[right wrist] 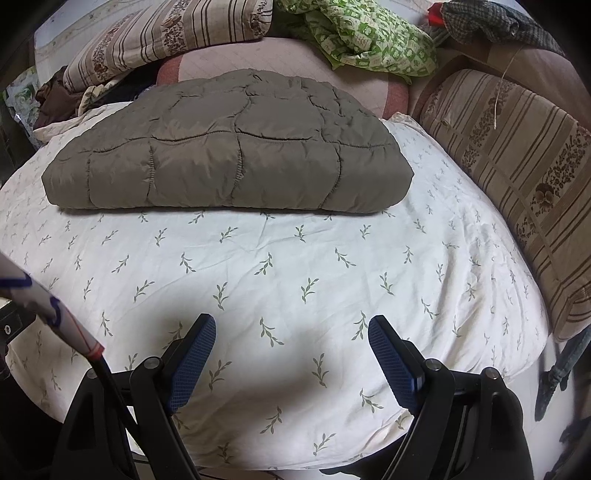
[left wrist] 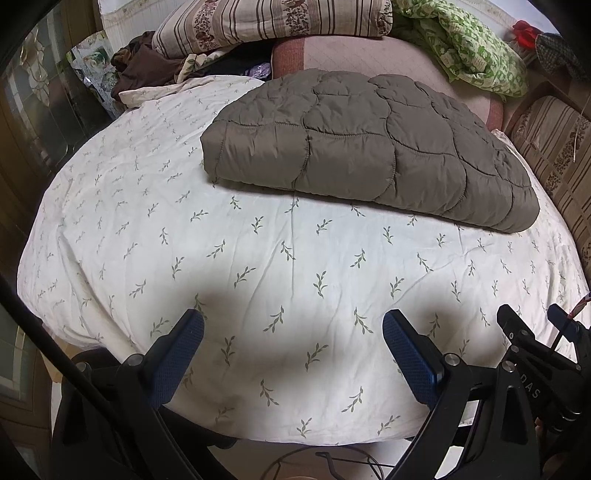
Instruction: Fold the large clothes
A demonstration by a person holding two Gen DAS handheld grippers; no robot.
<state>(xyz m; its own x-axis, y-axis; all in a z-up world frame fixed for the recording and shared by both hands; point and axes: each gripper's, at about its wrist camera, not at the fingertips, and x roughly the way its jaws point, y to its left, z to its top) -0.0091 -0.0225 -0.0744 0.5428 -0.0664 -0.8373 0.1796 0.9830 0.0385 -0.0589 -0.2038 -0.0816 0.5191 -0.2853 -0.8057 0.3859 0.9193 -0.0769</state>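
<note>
1. Quilted jacket [left wrist: 354, 147] [right wrist: 229, 155]: grey-brown, padded, folded into a thick flat bundle. It lies on the far half of the bed, its near folded edge running across both views.
2. Bed sheet [left wrist: 258, 266] [right wrist: 295, 266]: white with a small green sprig print, lightly creased; it covers the bed and carries the jacket.
3. Left claw [left wrist: 293, 328]: jaws spread wide, blue textured pads facing inward, nothing between them. It hovers over the near edge of the bed, well apart from the jacket.
4. Right claw [right wrist: 291, 332]: jaws likewise spread wide and holding nothing, over the near part of the sheet, well apart from the jacket. Part of it also shows at the right edge of the left wrist view [left wrist: 539, 354].
5. Striped floral pillow [left wrist: 266, 22] [right wrist: 155, 33]: beige with brown bands, at the head of the bed beyond the jacket.
6. Green patterned cloth [left wrist: 469, 48] [right wrist: 369, 40]: crumpled, beyond the jacket to the right.
7. Striped cushion [left wrist: 554, 147] [right wrist: 517, 177]: same beige and brown pattern, along the bed's right side.
8. Brown garment [left wrist: 144, 66] [right wrist: 55, 98]: bunched at the far left, beside the pillow.
</note>
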